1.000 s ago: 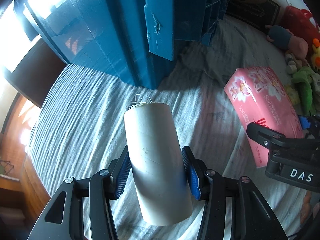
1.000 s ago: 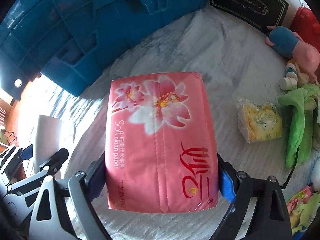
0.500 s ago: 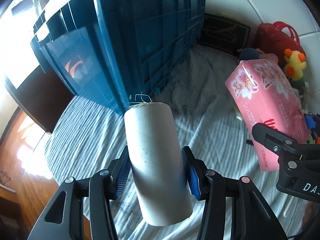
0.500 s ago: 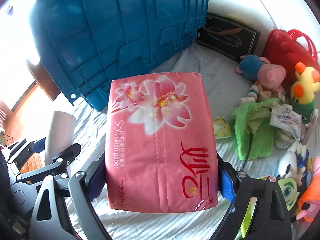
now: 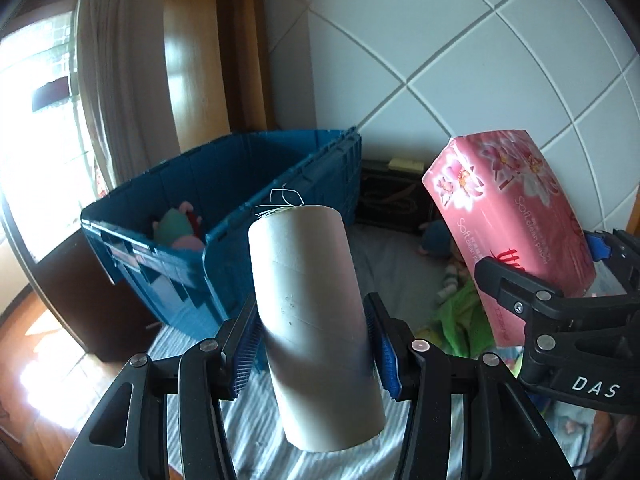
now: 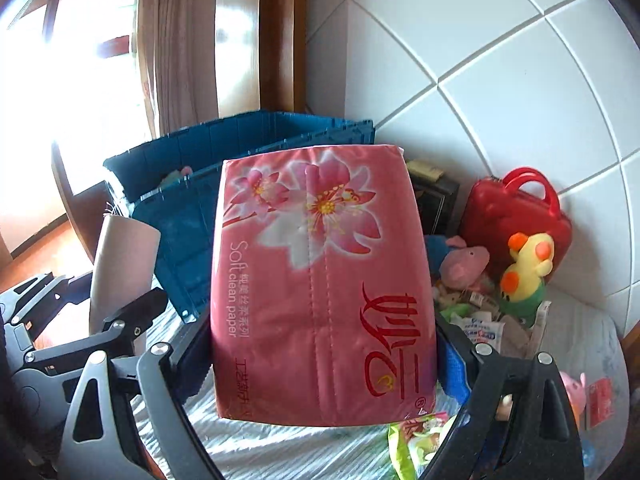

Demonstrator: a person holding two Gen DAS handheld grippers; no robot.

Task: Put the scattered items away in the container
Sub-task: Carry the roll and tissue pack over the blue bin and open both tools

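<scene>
My left gripper (image 5: 314,350) is shut on a grey cardboard tube (image 5: 312,312) and holds it upright, raised above the striped bedding, in front of the open blue crate (image 5: 224,208). My right gripper (image 6: 324,352) is shut on a pink pack of tissue paper (image 6: 320,280), also raised; the pack shows in the left wrist view (image 5: 508,224) to the right of the tube. The tube shows in the right wrist view (image 6: 120,264) at the left. A plush toy (image 5: 176,232) lies inside the crate (image 6: 192,184).
On the bed by the tiled wall lie a red case (image 6: 516,216), a yellow duck plush (image 6: 524,272), a pink pig plush (image 6: 460,260), a black box (image 6: 436,200), a green cloth (image 5: 460,320) and small packets (image 6: 480,328). A curtain (image 5: 120,80) hangs behind the crate.
Both grippers have risen and tilted up with their loads. The crate's open top and the wall now show, where before I saw its side and the bedding.
</scene>
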